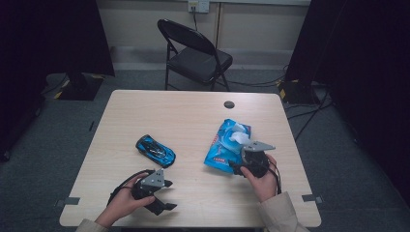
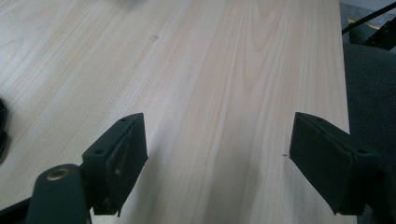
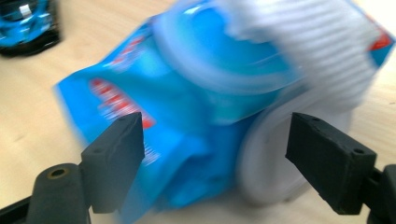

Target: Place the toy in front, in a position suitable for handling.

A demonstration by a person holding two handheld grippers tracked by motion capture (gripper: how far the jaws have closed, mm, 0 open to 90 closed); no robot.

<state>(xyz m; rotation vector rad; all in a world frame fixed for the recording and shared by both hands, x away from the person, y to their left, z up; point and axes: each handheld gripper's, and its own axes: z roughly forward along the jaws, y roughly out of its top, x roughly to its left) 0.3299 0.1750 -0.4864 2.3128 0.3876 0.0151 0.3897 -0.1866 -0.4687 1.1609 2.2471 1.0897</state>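
A: Where does the blue plastic pack of wet wipes (image 1: 226, 145) lie?

B: Just ahead of the right tool (image 1: 238, 165), on the pale wood-grain surface (image 1: 193, 116). Its round white lid hangs open and a white wipe (image 3: 299, 42) sticks out. The right tool's jaws stand apart, clamped on nothing.

A: And the left tool (image 1: 167, 195)?

B: Jaws apart too, over bare surface near its front edge. A blue and black toy car (image 1: 155, 151) sits beyond it.

A: The room?

B: Grey carpet, a black folding metal chair (image 1: 193, 53) behind the surface, cables on the floor, dark curtains both sides.
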